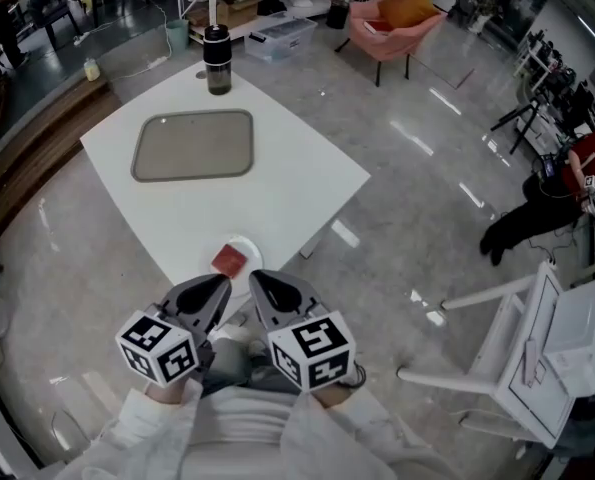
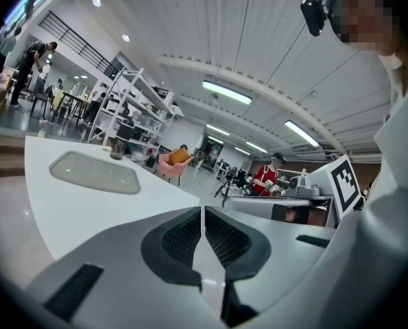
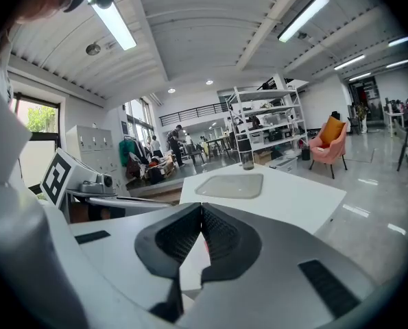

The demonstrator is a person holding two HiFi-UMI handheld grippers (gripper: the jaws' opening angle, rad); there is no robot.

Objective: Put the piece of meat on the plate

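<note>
Closest to view are my pale sleeves (image 1: 227,423) and the two tools I hold side by side, each with a cube of black-and-white square markers. The left gripper (image 1: 223,286) has its fingers (image 2: 183,237) pressed together at the tips, with nothing between them. The right gripper (image 1: 258,280) is the same: its ribbed fingers (image 3: 221,235) meet and hold nothing.

Both point at the near corner of a white surface (image 1: 297,183). Just beyond the fingertips, on that corner, sits a small round white plate (image 1: 249,246). The piece of meat (image 1: 229,261), flat and red, lies on the plate. It is close to both tools but not gripped.

Farther along the surface is a shallow grey tray (image 1: 194,145). A dark bottle (image 1: 217,60) stands upright at the far corner. Around it all is a glossy grey floor (image 1: 427,188).
</note>
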